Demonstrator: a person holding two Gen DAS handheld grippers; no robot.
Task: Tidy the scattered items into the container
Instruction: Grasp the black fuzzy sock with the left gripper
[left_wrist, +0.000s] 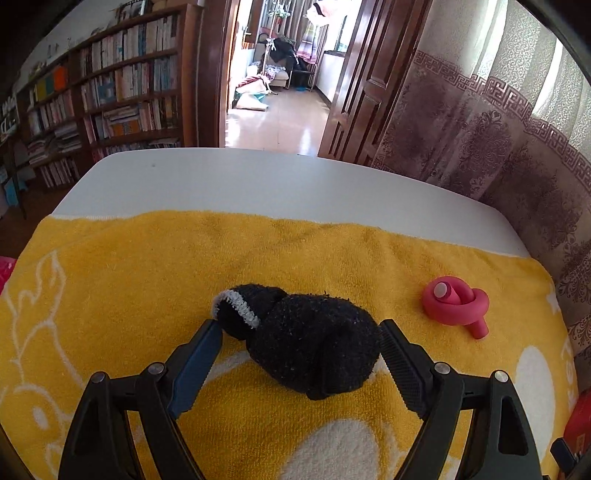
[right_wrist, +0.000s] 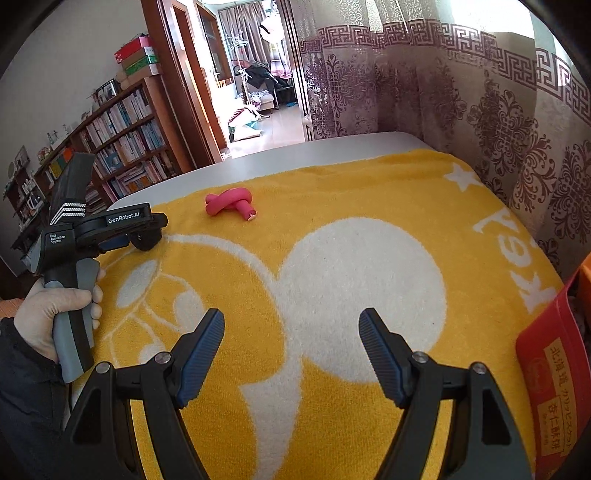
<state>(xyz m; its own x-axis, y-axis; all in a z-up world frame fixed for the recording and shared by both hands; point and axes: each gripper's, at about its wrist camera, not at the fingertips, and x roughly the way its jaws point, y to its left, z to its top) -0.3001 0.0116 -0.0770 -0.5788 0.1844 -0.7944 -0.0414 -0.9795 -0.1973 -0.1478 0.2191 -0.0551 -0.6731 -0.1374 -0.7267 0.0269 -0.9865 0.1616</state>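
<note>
A black fuzzy sock (left_wrist: 314, 350) with a grey-white cuff lies bunched on the yellow towel (left_wrist: 147, 266). My left gripper (left_wrist: 299, 325) is open and lowered around it, one finger at the cuff end and the other at the sock's right edge; the pads are not visibly squeezing it. A pink knotted foam tube (left_wrist: 456, 304) lies on the towel to the right, apart from the sock. In the right wrist view the same pink tube (right_wrist: 231, 205) lies well ahead. My right gripper (right_wrist: 291, 317) hovers open over the towel (right_wrist: 369, 192) with nothing between its fingers.
A red box (right_wrist: 554, 362) with printed characters stands at the towel's right edge, and shows as a red corner (left_wrist: 580, 417) in the left wrist view. A gloved hand (right_wrist: 55, 306) holds the left gripper's handle. White tabletop (left_wrist: 258, 177) extends beyond the towel; curtains hang right, bookshelves stand left.
</note>
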